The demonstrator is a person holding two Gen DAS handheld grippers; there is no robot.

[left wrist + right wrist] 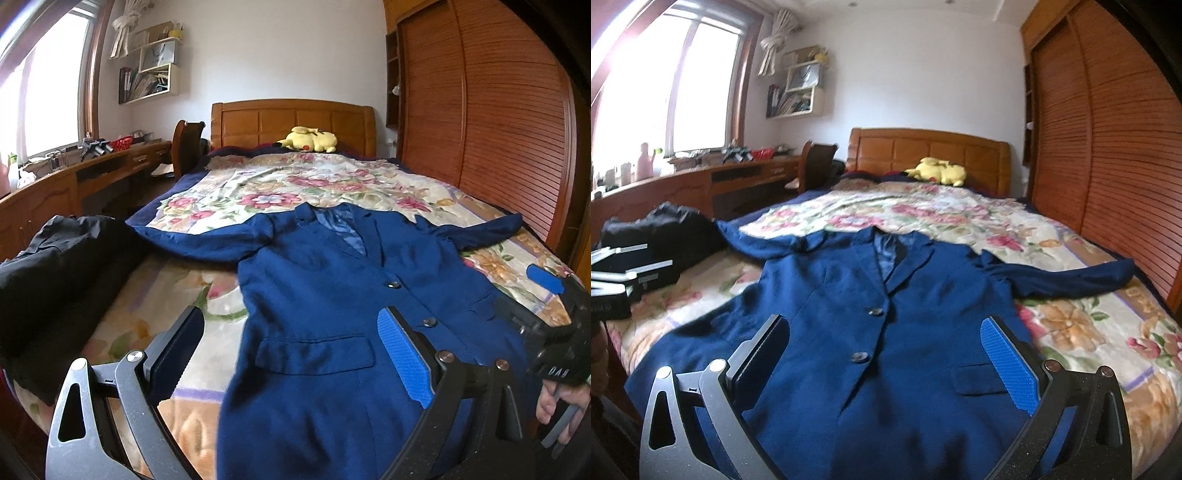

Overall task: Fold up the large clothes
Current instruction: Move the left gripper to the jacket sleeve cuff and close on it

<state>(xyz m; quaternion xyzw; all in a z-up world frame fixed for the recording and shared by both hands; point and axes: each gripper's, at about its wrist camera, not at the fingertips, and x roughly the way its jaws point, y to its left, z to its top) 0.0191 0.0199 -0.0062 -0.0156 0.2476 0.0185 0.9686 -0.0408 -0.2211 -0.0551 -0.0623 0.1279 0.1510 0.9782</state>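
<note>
Navy blazer (332,295) lay flat, front up and buttoned, centre frame on the floral bedspread (258,192), sleeves spread out. No fold made; everything was left. My left claw (291,354) and right claw (886,354) hovered wide open, holding nothing.
</note>
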